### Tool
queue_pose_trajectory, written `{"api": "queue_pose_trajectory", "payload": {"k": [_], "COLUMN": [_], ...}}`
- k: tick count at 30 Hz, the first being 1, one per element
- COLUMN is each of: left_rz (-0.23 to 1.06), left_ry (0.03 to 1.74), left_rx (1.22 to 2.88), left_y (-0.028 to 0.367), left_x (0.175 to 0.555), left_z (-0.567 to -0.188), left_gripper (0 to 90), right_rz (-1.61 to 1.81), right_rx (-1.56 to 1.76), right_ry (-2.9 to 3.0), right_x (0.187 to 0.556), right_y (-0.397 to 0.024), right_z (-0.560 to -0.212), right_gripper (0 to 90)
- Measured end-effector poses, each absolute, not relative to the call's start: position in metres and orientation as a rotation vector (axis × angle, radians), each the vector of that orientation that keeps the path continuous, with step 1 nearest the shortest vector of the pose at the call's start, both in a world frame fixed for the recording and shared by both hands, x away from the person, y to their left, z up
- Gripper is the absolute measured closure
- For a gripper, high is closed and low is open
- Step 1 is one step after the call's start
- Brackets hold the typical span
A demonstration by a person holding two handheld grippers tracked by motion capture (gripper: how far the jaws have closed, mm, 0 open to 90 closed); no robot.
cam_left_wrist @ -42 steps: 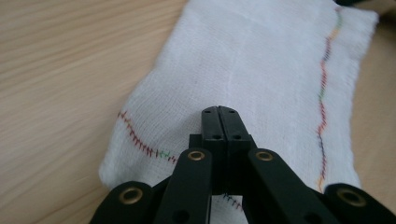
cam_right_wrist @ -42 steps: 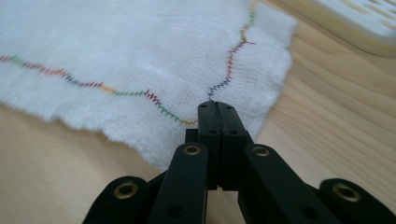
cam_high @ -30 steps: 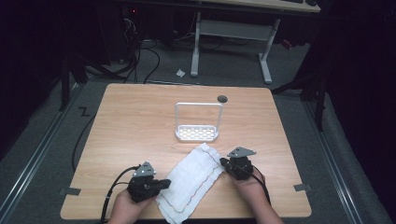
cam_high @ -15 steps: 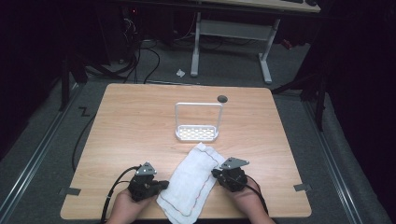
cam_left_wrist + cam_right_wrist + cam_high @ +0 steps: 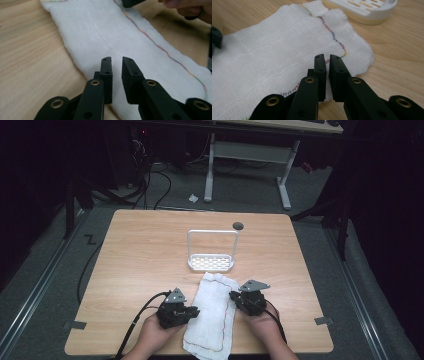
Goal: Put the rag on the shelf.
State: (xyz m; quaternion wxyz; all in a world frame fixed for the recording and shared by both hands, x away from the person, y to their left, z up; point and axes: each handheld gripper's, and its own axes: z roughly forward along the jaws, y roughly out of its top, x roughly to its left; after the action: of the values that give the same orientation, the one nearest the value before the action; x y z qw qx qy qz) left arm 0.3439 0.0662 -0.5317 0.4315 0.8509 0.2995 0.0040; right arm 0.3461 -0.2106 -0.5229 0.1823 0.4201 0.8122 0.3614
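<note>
While the left gripper (image 5: 117,65) hangs low over the near left edge of the white cloth (image 5: 112,32), its 2 black jaws stand a little apart with bare weave showing through the gap; they have just been opening, and nothing is pinched between them. Its own view shows the cloth running away ahead of the jaws, with a multicoloured stitched hem curving along the far side, and beyond that hem a corner of the other gripper and a fingertip. The high view shows none of that stitching colour clearly, but it places the left gripper (image 5: 178,311) touching or just over the cloth's left side.

At the right gripper (image 5: 327,61) the jaws leave only a narrow slit, having just been easing open too. The stitched hem passes directly under the tips, though whether the pads still press any fabric is hard to judge; it looks as if they do not. Beyond these jaws the cloth (image 5: 274,50) spreads left, and a white slotted tray (image 5: 367,10) sits just past its far corner.

From above, the right gripper (image 5: 248,301) sits at the cloth's (image 5: 212,312) right edge, the tray (image 5: 211,262) with its upright wire frame beyond both grippers, on the wooden table (image 5: 135,260).
</note>
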Motion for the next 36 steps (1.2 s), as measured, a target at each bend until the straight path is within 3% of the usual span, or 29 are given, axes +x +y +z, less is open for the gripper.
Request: {"api": "queue_pose_trajectory", "payload": {"k": [4,15,18,22,23,24,28,33,36], "left_rz": [0.005,-0.264,-0.3,-0.172,-0.047,-0.003,0.103,0.137,0.176], "left_ry": [0.732,0.652,0.636,0.733,0.834,0.863,0.929,0.97,0.937], "left_rx": [2.134,2.158,2.157,2.083,2.018,1.998,1.953,2.001,2.022], "left_y": [0.063,0.061,0.061,0.071,0.079,0.08,0.079,0.056,0.046], "left_x": [0.339,0.302,0.299,0.316,0.336,0.346,0.375,0.401,0.401], "left_z": [-0.535,-0.538,-0.538,-0.531,-0.526,-0.525,-0.525,-0.536,-0.538], "left_gripper": [82.2,83.9,80.4,72.8,66.0,63.2,54.0,48.3,51.2], "right_rz": [0.988,1.029,1.042,1.058,1.064,1.064,1.073,1.075,1.082], "right_rx": [1.196,1.165,1.158,1.169,1.167,1.163,1.153,1.149,1.154], "right_ry": [2.3,2.356,2.374,2.387,2.393,2.397,2.404,2.41,2.412], "right_x": [0.35,0.324,0.313,0.315,0.317,0.317,0.319,0.32,0.321], "right_y": [-0.208,-0.207,-0.209,-0.211,-0.212,-0.212,-0.213,-0.213,-0.214], "right_z": [-0.53,-0.53,-0.53,-0.53,-0.531,-0.53,-0.531,-0.531,-0.531], "right_gripper": [84.5,83.4,82.3,81.5,81.5,81.6,81.5,81.6,81.5]}}
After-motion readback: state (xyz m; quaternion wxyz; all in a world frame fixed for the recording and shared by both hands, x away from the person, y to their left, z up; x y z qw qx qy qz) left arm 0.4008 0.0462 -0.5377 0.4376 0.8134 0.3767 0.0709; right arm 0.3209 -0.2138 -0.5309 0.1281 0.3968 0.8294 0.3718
